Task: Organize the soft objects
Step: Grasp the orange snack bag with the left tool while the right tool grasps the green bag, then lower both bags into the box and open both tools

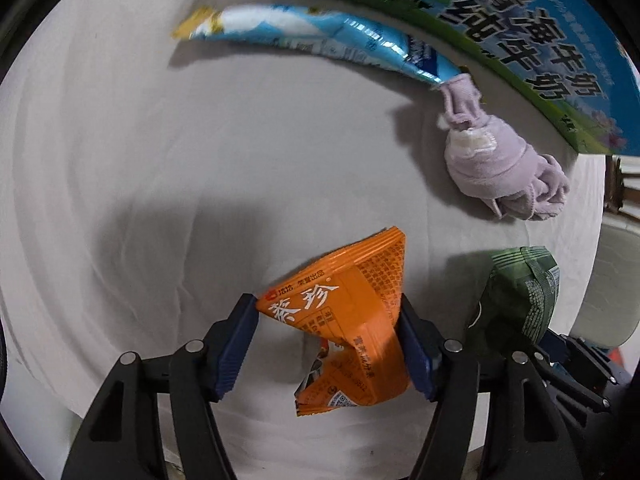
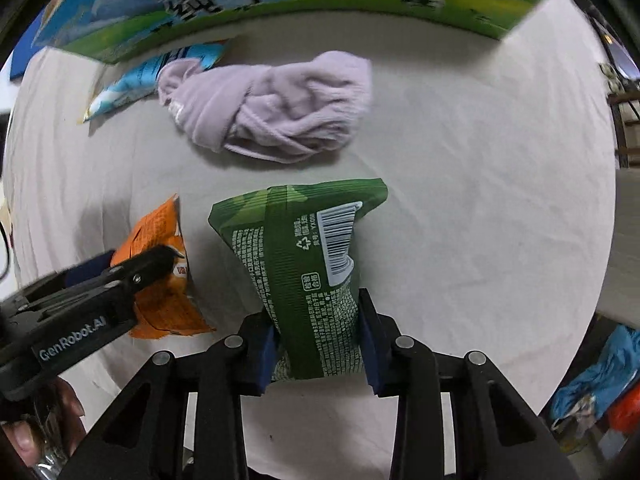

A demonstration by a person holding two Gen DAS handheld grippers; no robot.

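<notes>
Both grippers loaded over the white cloth-covered table point(image 1: 120, 160). Our left gripper point(image 1: 328, 344) points down and pinches the orange packet point(image 1: 344, 320) across its middle; both blue pads press into the foil, which has creased and buckled between them. The packet's lower end seems to hang just above the cloth, though we cannot tell whether it touches.

Our right gripper point(image 2: 318, 344) is squeezed onto the green packet point(image 2: 304, 256), gripped near its lower end, with the sealed top edge fanning out away from the jaws. The waist of the bag is visibly narrowed where the pads bite.

Still lying on the table: a bundled lilac cloth point(image 2: 272, 104), and a long blue wrapper point(image 1: 312, 36) beside the printed milk carton box point(image 1: 540, 48) at the far edge. The cloth touches one end of the wrapper.

Handling judgement: both packets look light, air-puffed and crinkly, and the foil is likely slick, so a mid-body pinch holds better than the seal edge; too hard a squeeze could burst or crush the contents. The lilac cloth is limp and will drape, so we would take it at the thickest knot of the bundle. The blue wrapper is thin and flat, best gripped across its narrow width near the middle.
</notes>
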